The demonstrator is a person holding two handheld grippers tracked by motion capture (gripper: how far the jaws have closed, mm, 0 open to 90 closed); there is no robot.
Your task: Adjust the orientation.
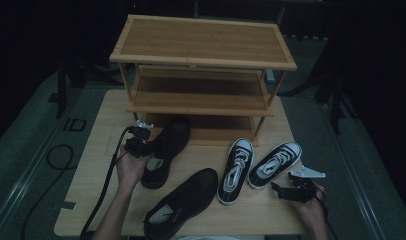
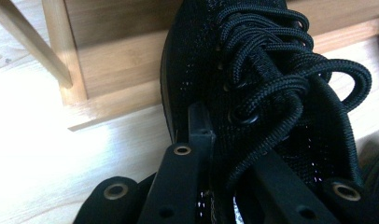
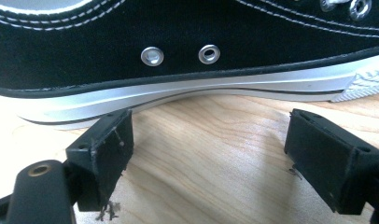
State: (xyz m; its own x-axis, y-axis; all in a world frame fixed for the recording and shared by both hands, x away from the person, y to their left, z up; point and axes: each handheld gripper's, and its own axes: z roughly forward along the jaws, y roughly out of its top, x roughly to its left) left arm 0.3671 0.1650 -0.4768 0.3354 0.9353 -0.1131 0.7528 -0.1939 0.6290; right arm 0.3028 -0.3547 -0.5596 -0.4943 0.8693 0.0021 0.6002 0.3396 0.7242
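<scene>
A black lace-up shoe point(image 1: 167, 148) lies left of centre on the table, its toe at the front edge of the wooden rack's point(image 1: 201, 45) lowest shelf. My left gripper point(image 1: 140, 142) is shut on that black shoe's point(image 2: 253, 70) left side wall near the laces. One jaw presses the outside and the other sits inside the opening, half hidden by laces; the left gripper point(image 2: 229, 144) shows this close up. My right gripper point(image 1: 282, 189) stands open at the front right, just short of a black-and-white canvas sneaker point(image 1: 274, 164). The right gripper point(image 3: 220, 154) holds nothing, and the sneaker's sole point(image 3: 201, 93) runs just beyond its fingertips.
A second black shoe point(image 1: 183, 200) lies at the table's front edge, and a second canvas sneaker point(image 1: 235, 170) lies between it and the first sneaker. The three-tier rack stands at the back of the light wooden table point(image 1: 98, 155). A cable trails off the front left.
</scene>
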